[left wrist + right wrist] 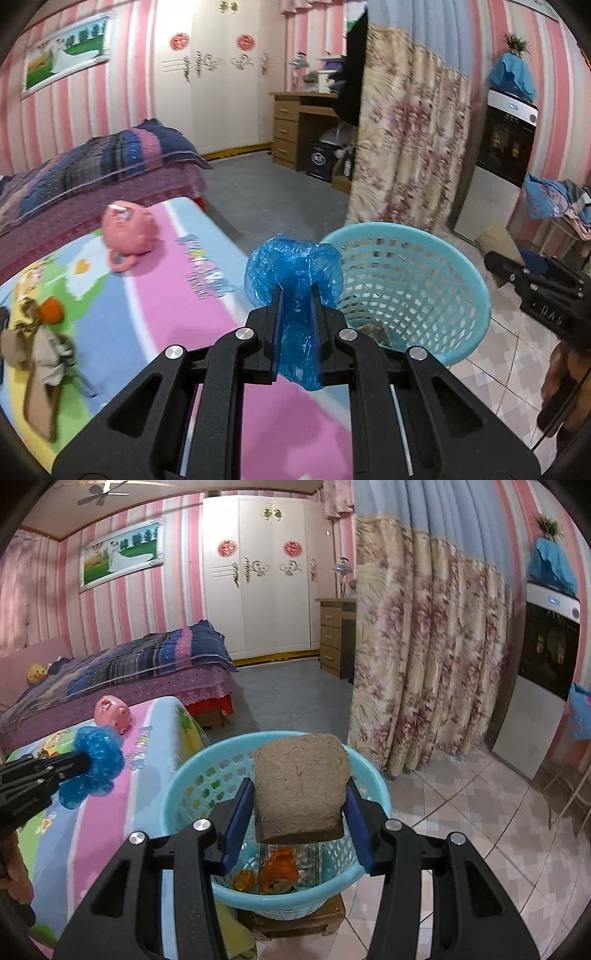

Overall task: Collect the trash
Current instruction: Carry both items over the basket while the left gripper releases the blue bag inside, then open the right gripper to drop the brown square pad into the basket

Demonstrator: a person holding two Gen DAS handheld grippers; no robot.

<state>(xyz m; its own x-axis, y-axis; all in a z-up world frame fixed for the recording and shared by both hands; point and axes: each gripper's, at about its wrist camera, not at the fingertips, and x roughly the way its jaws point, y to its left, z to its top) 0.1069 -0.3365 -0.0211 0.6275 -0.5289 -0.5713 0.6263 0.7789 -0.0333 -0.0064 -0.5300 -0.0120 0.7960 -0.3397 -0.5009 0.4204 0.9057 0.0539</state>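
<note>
My left gripper is shut on a crumpled blue plastic bag, held over the table's right edge just left of the light blue basket. From the right wrist view the same bag bulges out of the left gripper at the left. My right gripper is shut on a brown cardboard piece, held above the basket. Inside the basket lie orange scraps. More trash, brown paper scraps and an orange piece, lies on the table at the left.
A pink piggy bank stands on the colourful tablecloth. The basket rests on a low wooden stool on the tiled floor. A floral curtain, a bed and a dark cabinet surround the area.
</note>
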